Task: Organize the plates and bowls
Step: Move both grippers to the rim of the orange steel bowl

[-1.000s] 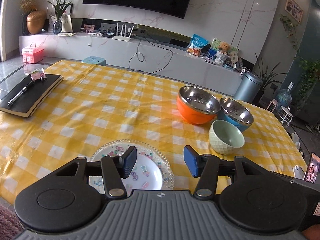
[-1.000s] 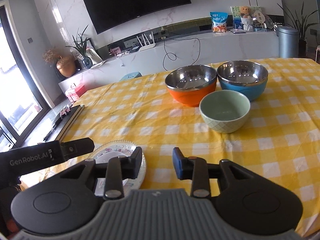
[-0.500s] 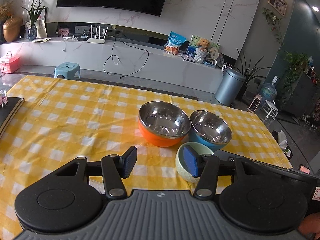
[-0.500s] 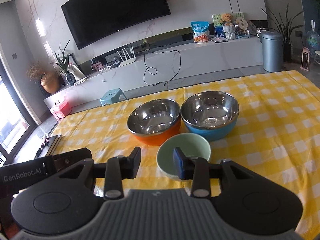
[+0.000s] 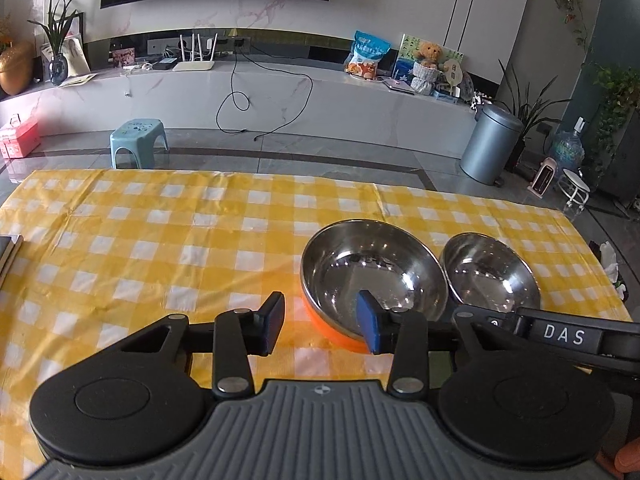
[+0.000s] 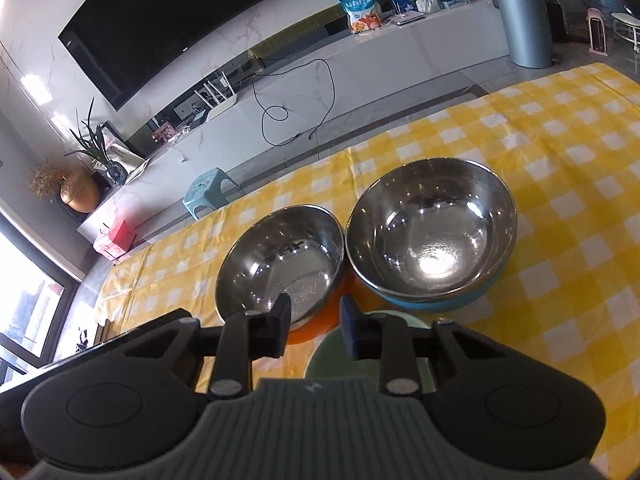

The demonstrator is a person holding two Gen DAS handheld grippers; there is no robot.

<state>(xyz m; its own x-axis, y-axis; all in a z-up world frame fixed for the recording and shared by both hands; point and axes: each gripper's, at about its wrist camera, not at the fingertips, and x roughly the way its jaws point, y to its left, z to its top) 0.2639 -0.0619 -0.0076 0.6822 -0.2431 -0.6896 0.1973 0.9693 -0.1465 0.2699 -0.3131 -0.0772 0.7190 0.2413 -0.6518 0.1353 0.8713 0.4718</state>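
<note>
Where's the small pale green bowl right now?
In the right wrist view the pale green bowl sits at bottom centre, mostly hidden under the right gripper, just in front of the orange steel-lined bowl and blue steel-lined bowl.

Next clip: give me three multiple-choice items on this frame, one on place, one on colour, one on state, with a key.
1. Where is the green bowl in the right wrist view?
A. under the right gripper
B. inside the blue bowl
C. at the table's far edge

2. Which colours are the steel-lined bowls' outsides?
A. red, green
B. orange, blue
C. both white

3. What do the steel-lined bowls hold?
A. soup
B. nothing
C. spoons

Key: 1 A, green bowl shows below right gripper. 2 B, orange bowl, blue bowl. 3 B, bare shiny insides.
</note>
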